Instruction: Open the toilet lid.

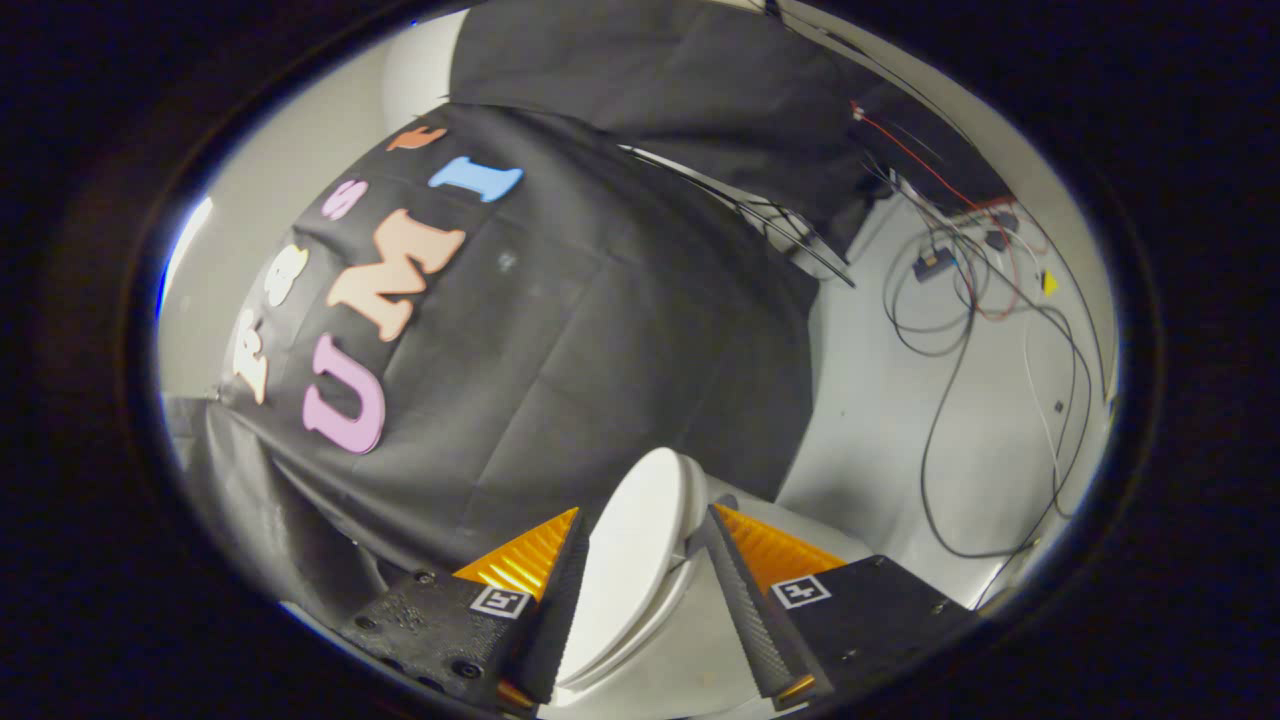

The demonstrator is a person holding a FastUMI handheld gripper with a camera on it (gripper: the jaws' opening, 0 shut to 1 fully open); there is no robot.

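The white toilet lid [630,570] stands between my fingers, lifted off the white seat [672,607] whose rim shows under its right side. My gripper [645,510] straddles the lid. The left finger [555,600] lies along the lid's left edge. The right finger [745,600] stands a little apart from it, with a narrow gap between them. The fingers are spread, and I cannot see both pressing on the lid. The whole view is tilted.
The black cloth wall [560,340] hangs close behind the toilet. To the right, a pale floor [870,430] carries loose black and red cables [960,330] and small electronic parts. A second black cloth [680,90] hangs farther back.
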